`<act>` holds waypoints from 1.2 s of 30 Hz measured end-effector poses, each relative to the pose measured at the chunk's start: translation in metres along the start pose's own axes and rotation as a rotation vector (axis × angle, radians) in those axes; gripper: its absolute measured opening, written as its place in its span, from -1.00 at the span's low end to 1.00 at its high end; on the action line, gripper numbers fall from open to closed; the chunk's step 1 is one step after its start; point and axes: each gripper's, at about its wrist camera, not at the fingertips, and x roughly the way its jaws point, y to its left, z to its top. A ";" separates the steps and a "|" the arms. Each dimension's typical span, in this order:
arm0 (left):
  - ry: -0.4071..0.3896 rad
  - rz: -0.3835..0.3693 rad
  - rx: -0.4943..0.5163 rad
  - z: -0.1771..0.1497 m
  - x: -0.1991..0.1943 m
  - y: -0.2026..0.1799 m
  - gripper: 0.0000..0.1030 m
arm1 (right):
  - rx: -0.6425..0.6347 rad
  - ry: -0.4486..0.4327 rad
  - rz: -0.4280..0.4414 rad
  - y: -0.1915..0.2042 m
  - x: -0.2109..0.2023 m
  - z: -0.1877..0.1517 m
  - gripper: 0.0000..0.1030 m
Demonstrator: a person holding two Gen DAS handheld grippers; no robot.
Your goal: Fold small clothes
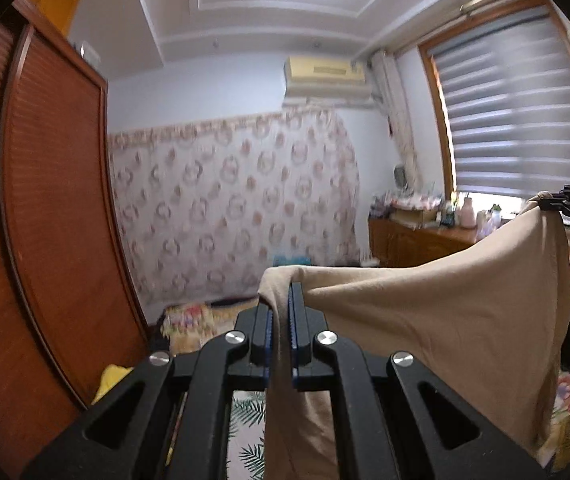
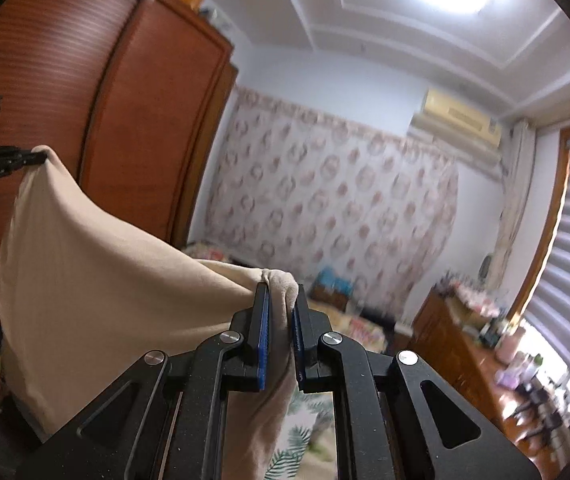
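- The black left gripper with blue-padded fingers (image 1: 281,312), closest to the lens, is pinching one corner of the soft beige cotton garment (image 1: 445,312), jaws nearly together with only fabric between them
- The matching black right gripper (image 2: 281,312) is clamping the opposite corner the same way, a bunched fold poking out above its fingertips
- The garment is hanging in the air between the two tools, stretched into a shallow sag along its top edge, with the rest draping down towards the leaf-printed bedsheet (image 1: 245,420)
- For this step, I would judge that keeping both corners level and gently taut is what matters, so the cloth is falling flat and free of twists before it is being lowered
- Lowering the loose hem onto the sheet first and then laying the held edge away or over it should be giving a clean crease; pulling too hard risks slipping a corner out of the pads
- As for containers, a shallow box (image 1: 413,214) is sitting on the wooden cabinet (image 1: 417,240) under the window, but blur is making its contents impossible to tell
- Bottles and jars (image 2: 509,344) are crowding the sill, contents likewise unclear
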 end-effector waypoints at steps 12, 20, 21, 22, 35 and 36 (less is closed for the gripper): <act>0.274 0.013 -0.061 -0.099 0.202 0.000 -0.95 | 0.080 0.253 0.061 -0.022 0.218 -0.098 -0.86; 0.419 0.019 -0.077 -0.151 0.286 -0.002 -0.94 | 0.121 0.400 0.096 -0.019 0.326 -0.157 -0.86; 0.434 0.018 -0.080 -0.157 0.293 -0.003 -0.94 | 0.124 0.415 0.097 -0.020 0.335 -0.163 -0.86; 0.447 0.016 -0.078 -0.162 0.299 -0.004 -0.94 | 0.133 0.437 0.099 -0.020 0.349 -0.172 -0.85; 0.558 -0.009 -0.077 -0.202 0.313 0.004 -0.23 | 0.165 0.549 0.078 -0.009 0.376 -0.214 -0.34; 0.561 -0.016 -0.085 -0.204 0.307 0.005 -0.15 | 0.170 0.548 0.078 -0.008 0.372 -0.215 -0.33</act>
